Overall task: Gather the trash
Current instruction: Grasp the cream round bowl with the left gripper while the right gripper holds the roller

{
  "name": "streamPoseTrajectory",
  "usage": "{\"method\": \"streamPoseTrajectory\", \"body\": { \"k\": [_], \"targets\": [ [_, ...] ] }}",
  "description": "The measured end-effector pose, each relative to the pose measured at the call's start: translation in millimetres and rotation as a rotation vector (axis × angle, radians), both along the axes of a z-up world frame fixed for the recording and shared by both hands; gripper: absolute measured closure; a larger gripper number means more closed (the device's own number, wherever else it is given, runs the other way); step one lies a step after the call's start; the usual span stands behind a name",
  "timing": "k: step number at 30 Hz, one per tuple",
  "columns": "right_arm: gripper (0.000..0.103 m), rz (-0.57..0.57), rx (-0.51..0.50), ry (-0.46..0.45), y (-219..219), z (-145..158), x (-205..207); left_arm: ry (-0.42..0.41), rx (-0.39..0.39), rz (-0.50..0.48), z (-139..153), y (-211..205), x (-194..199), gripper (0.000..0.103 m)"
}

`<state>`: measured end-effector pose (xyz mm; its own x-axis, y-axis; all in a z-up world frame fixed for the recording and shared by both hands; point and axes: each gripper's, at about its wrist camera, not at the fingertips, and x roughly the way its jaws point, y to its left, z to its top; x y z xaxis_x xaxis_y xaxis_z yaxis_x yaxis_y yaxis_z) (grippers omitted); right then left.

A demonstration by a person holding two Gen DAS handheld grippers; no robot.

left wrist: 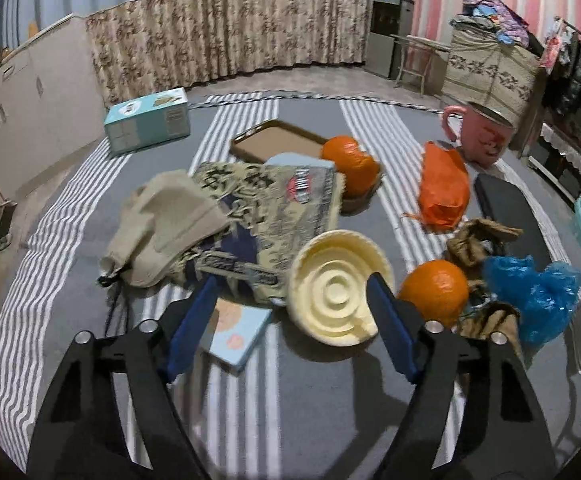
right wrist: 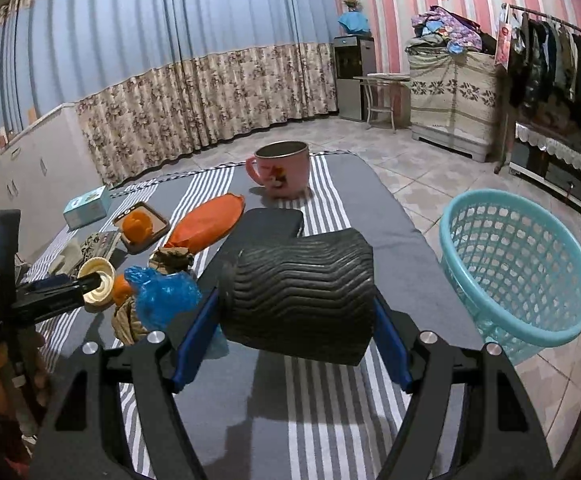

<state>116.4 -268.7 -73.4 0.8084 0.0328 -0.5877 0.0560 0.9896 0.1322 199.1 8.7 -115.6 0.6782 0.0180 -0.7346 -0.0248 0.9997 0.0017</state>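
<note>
Black ribbed cup [right wrist: 298, 292] is being pinched by the right gripper [right wrist: 295, 320], basket [right wrist: 518, 276] at three o'clock; left gripper [left wrist: 294, 292] is straddling, spread, the cream bowl [left wrist: 338, 288].

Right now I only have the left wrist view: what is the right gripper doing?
Observer: The right gripper is clamped on a black ribbed cup, held on its side above the striped table.
Operator: Where is the bin?
Observer: A teal basket stands on the floor, just off the table's right edge.
Operator: Is my left gripper on the cream bowl?
Observer: From the right wrist, one finger of the left gripper crosses the cream bowl; I cannot tell whether it touches.
</note>
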Motion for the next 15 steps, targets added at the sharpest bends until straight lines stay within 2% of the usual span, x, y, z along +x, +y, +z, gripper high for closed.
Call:
{"method": "streamPoseTrajectory", "body": {
  "k": [3,5,7,8,9,15],
  "targets": [
    [0.031,-0.005,0.000,-0.002,-1,-1,0,-0.001,0.036,0.011,0,2,-1,0.046],
    [0.031,-0.008,0.003,-0.003,-3,-1,-1,0.000,0.027,0.004,0,4,-2,0.057],
    [0.031,-0.009,0.005,-0.005,-5,-1,-3,0.011,0.018,-0.006,-1,4,-1,0.063],
    [0.031,-0.011,0.005,-0.007,-6,-1,-4,0.017,0.017,-0.017,-2,4,1,0.071],
    [0.031,-0.014,0.008,-0.012,-7,0,-4,0.019,0.016,-0.036,-2,1,2,0.075],
    [0.031,-0.025,0.006,-0.026,-14,4,-9,0.022,0.039,-0.078,-4,-9,3,0.088]
  ]
}}
